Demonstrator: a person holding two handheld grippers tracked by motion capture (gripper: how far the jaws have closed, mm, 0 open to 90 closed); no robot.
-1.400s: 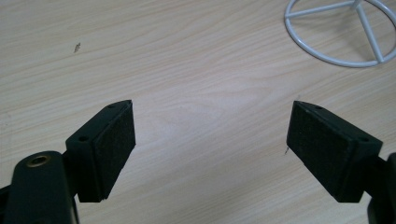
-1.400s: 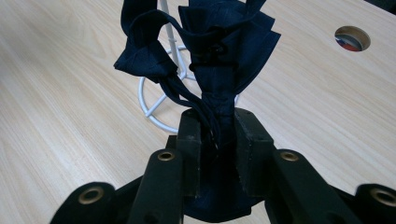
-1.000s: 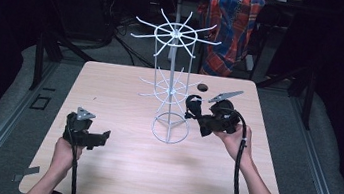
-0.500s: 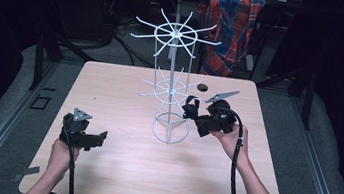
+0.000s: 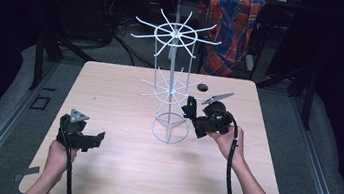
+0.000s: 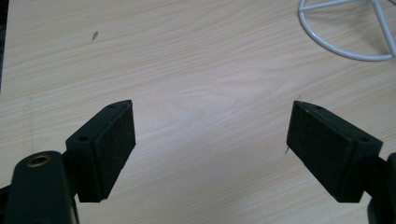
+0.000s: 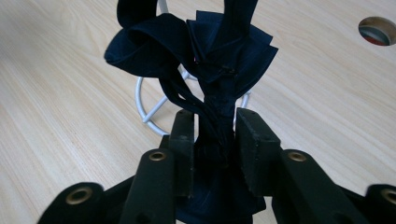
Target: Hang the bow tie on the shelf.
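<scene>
While the person's left hand [image 5: 59, 155] rests low on the near left part of the pale wooden table [image 5: 116, 84], the left gripper [image 5: 88, 139] it holds lies just above the bare tabletop with its jaws spread wide and nothing between them; in the left gripper view its black padded fingers [image 6: 109, 149] stand far apart over plain wood grain, with part of a white ring at the top right corner. That ring is the round foot of the tall white wire rack [image 5: 171, 84] — a thin upright post with two tiers of spokes fanning out — which stands near the middle of the table. Just to the right of its lower tier sits the right gripper [image 5: 189, 110], held in the person's right hand [image 5: 227, 139] and pointed toward the rack. Its jaws have just been opening a little, yet they are narrow and its pads [image 7: 182, 154] press on a folded dark navy cloth item with straps [image 7: 210, 60], which hangs bunched in front of the rack's base. Beyond the gripper a small round hole [image 5: 203, 87] shows in the tabletop, and behind the table hangs a red and blue plaid cloth [image 5: 232, 24].
</scene>
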